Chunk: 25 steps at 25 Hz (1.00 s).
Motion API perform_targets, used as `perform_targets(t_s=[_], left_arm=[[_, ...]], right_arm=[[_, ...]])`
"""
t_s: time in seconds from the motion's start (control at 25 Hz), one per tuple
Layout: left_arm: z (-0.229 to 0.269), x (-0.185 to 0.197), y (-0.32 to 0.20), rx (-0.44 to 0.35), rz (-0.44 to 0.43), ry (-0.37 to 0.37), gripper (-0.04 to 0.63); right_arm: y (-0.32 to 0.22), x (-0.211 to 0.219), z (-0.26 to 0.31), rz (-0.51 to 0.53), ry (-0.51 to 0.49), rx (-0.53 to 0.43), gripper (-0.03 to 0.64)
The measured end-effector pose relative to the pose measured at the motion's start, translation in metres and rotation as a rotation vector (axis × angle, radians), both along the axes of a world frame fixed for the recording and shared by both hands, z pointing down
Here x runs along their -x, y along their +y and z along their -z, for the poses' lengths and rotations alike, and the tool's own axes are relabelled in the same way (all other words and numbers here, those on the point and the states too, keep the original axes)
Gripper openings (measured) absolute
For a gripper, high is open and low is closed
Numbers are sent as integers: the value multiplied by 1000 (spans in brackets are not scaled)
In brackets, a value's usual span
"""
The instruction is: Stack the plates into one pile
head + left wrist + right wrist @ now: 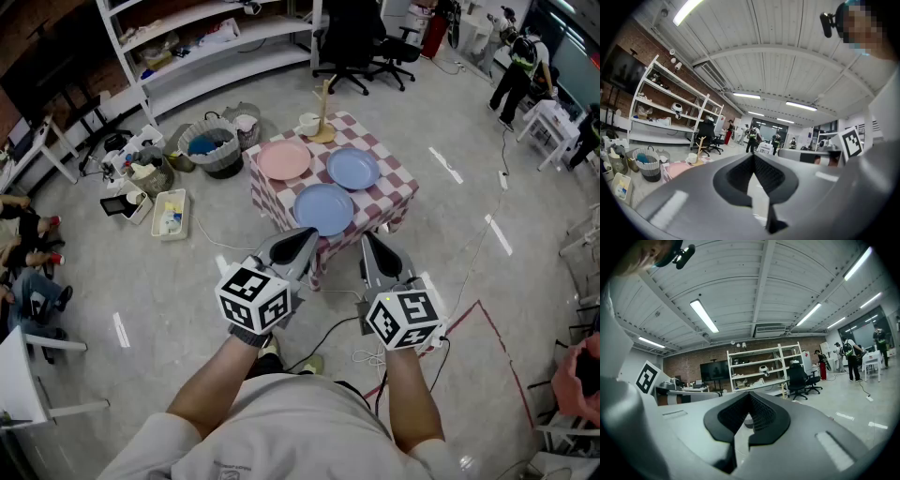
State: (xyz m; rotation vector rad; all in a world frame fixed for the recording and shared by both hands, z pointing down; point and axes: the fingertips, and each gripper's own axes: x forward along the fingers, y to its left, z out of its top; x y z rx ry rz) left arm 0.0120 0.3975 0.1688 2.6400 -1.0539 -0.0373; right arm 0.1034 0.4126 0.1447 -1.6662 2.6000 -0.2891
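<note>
- On the small table with the checked cloth (pixel 398 192), ahead of me: three plates lying singly, none stacked. Pink plate (pixel 284 159) at far left, one blue plate (pixel 353 169) at far right, the second blue plate (pixel 323 208) at the near edge. All three sit close together; whether the rims touch I can't tell.
- A white mug (pixel 309 123) and a wooden stand (pixel 323 112) occupy the far corner, clear of the plates.
- Left gripper (pixel 298 242): jaws pressed together, nothing between them. Held low in front of my body, short of the table.
- Right gripper (pixel 375 248): likewise closed and empty, beside the left, tips pointing toward the table.
- Both gripper views look out over the room rather than down, so I read this as a ready pose, stacking not begun.
- My guess: the near blue plate is the easiest first reach, and the jaws must spread before taking a rim.
</note>
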Motion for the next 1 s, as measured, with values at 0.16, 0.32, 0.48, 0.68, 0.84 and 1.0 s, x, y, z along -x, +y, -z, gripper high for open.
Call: perform_targets(t_s=[0.16,0.32,0.48,0.68,0.84,1.0], left_arm=[[1,-1,1,-3,1,0,6],[1,-2,3,-11,4,-1,6],[3,-1,3,-18,8,-1,6],[4,2,0,-26,22,2,6],[9,6,-4,-31,39,1,6],[3,4,-3,-24,60,-10,6]], right_arm=[[1,0,0,2,2,1,6],[3,0,-2,4,3,0,6],[3,-1,-1,5,4,-3,6],[3,-4,4,20,-22,-18,6],[1,-13,8,11,-50,-22,6],[3,-21,2,15,-64,-11,6]])
